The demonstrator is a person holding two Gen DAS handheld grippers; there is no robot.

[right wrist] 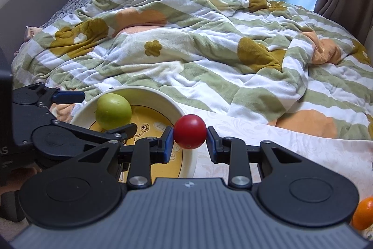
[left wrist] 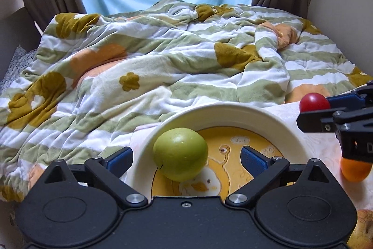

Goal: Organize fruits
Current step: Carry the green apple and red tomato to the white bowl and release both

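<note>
Right gripper (right wrist: 190, 140) at centre frame in its own view, blue pads clamped on a small glossy red round fruit (right wrist: 190, 131), held just above the near right rim of the cream round bowl with a yellow cartoon base (right wrist: 186, 163). Left gripper (left wrist: 186, 156) sits low at the bottom of its view, fingers spread wide and released, straddling the bowl's left wall; the smooth green apple (left wrist: 180, 153) rests inside between them, untouched. An orange fruit (left wrist: 355, 170) lies lower right on the white patterned cloth (right wrist: 303, 155); striped floral quilt (left wrist: 163, 62) fills the background.
</note>
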